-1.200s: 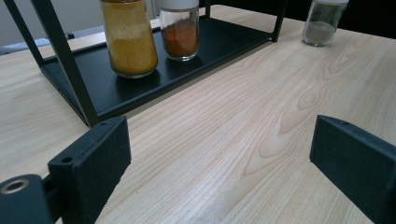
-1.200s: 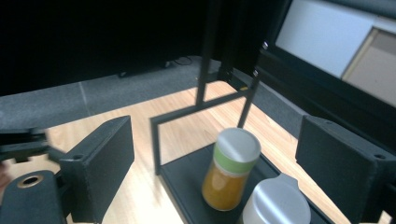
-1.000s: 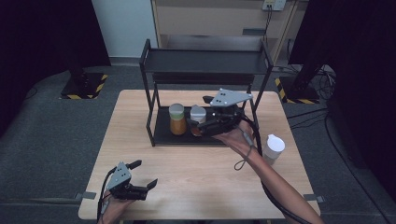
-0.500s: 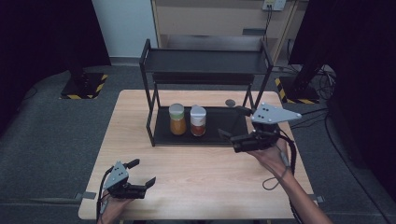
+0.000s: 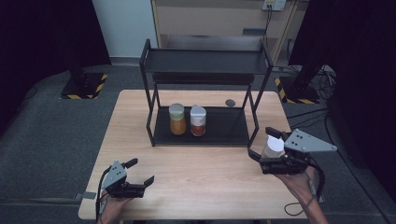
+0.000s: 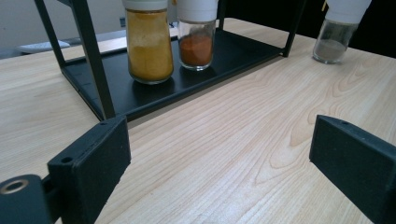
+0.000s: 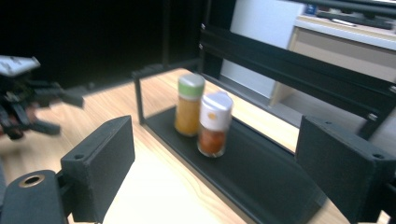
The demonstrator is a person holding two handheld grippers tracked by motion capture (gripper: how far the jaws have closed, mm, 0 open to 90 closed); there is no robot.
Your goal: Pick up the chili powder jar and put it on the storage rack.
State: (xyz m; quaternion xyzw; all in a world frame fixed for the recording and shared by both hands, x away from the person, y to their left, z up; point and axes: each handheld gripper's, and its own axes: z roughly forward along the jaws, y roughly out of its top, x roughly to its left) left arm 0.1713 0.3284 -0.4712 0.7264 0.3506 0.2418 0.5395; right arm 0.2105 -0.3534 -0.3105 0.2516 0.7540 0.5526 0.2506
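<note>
A black two-tier rack (image 5: 252, 125) stands mid-table. Its lower shelf holds a yellow spice jar (image 5: 177, 119) with a greenish lid and, touching it on the right, a red spice jar (image 5: 198, 121) with a white lid. Both jars appear again (image 7: 188, 105) (image 7: 214, 124) between my right gripper's jaws, but far off. My right gripper (image 5: 262, 143) is open and empty, right of the rack. A third white-lidded jar (image 5: 273, 145) with grey-brown powder (image 6: 332, 33) stands on the table, partly hidden behind it. My left gripper (image 5: 141, 171) rests open and empty near the front left edge.
The wooden table (image 5: 215, 179) has bare room between the two grippers and in front of the rack. A small dark round object (image 5: 229, 102) lies behind the rack. The rack's upper shelf (image 5: 205, 60) is bare. Dark floor surrounds the table.
My right gripper has pulled back from the red jar on the lower shelf, moving right and toward the front edge, still open. The left gripper and all jars stayed put.
</note>
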